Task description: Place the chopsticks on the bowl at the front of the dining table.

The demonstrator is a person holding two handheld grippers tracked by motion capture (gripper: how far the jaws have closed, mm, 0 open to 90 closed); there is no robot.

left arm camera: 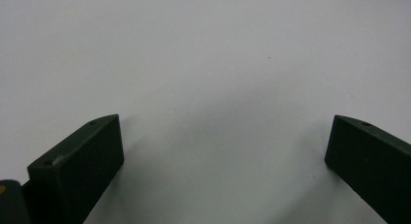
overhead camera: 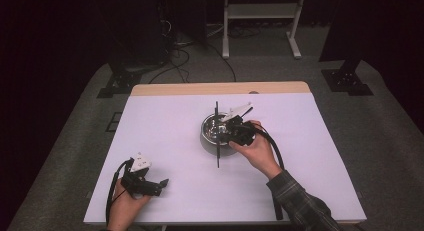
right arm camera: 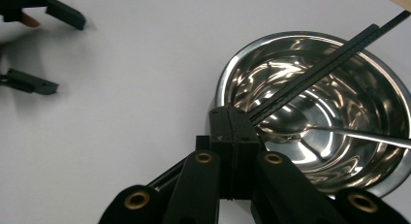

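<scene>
Right gripper view: right gripper (right arm camera: 236, 122) clenched on black chopsticks (right arm camera: 320, 66), held slanting across steel bowl (right arm camera: 232, 76); spoon (right arm camera: 310, 129) lies inside bowl. High view: left gripper (overhead camera: 150, 183) released, jaws wide, resting on white table (overhead camera: 170, 136), well apart.

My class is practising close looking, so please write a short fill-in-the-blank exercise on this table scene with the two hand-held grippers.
1. The right gripper is shut on a pair of black ____.
2. Inside the steel bowl lies a metal ____.
3. The left gripper hangs over the bare white table with its jaws ____.
4. The chopsticks reach across the top of the ____.

Missing words: chopsticks; spoon; open; bowl
</scene>
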